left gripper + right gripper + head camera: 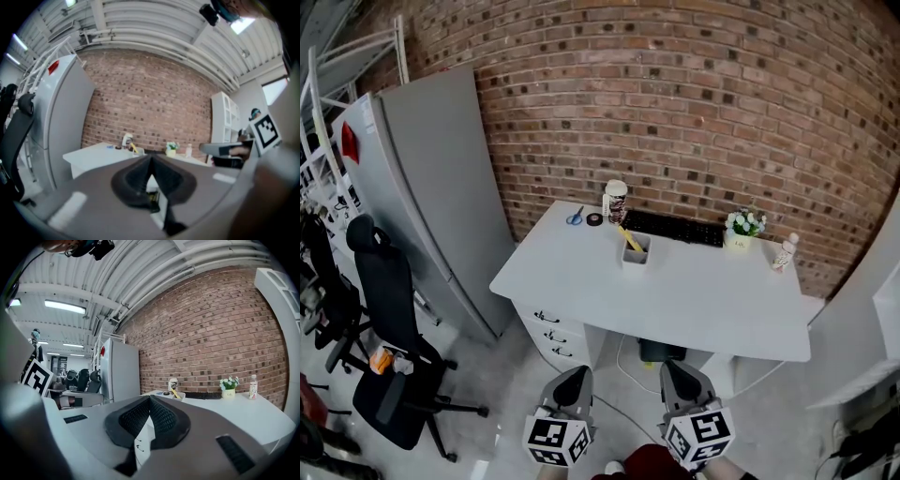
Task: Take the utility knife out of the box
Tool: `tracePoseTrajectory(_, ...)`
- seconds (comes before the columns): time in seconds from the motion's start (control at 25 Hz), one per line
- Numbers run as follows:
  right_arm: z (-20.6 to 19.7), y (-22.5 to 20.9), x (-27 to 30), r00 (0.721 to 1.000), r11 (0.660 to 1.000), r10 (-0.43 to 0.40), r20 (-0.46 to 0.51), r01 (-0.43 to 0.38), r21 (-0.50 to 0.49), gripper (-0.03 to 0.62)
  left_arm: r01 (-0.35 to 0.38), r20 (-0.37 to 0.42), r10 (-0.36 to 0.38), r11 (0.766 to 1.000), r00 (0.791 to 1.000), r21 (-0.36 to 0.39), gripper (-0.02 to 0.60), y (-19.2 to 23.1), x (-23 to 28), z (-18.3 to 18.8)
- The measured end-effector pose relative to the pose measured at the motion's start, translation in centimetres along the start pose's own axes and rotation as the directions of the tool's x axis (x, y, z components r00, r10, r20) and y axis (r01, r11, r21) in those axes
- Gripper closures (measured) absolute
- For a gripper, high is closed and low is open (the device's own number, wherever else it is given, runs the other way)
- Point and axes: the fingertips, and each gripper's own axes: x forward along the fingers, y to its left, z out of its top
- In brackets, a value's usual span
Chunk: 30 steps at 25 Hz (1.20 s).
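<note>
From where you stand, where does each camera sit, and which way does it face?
Head view: on the person's head, looking forward and steeply down at the white desk; left gripper and right gripper show at the bottom.
Left gripper view: on the left gripper, looking along its shut jaws toward the desk; right gripper shows at right.
Right gripper view: on the right gripper, looking along its shut jaws toward the desk; left gripper shows at left.
Shared: all three see the box holding the utility knife.

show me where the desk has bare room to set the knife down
Bare: the front half of the desk, from the white box to the near edge. Crowded: the back strip, with scissors, cup, keyboard and flowers.
</note>
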Motion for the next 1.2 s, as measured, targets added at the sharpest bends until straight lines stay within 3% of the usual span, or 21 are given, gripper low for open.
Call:
tracePoseTrajectory(0.44,-1.1,-2.6,3.7,0.999,0.999,-0.04,-0.027,0.041,0.025,0.586,0.017,-0.032,-0.018,1.0,0.999,-0.012,0.577,2.2,4.8,-0.2)
tracePoseTrajectory(1.2,-1.4,-12.6,15.6,0.995,0.996,-0.077,-0.06,0.079,0.046,0.586,0.043,-0.078,-0.045,0.999,0.996,-0.031,0.565,6.5,22.8,0.7)
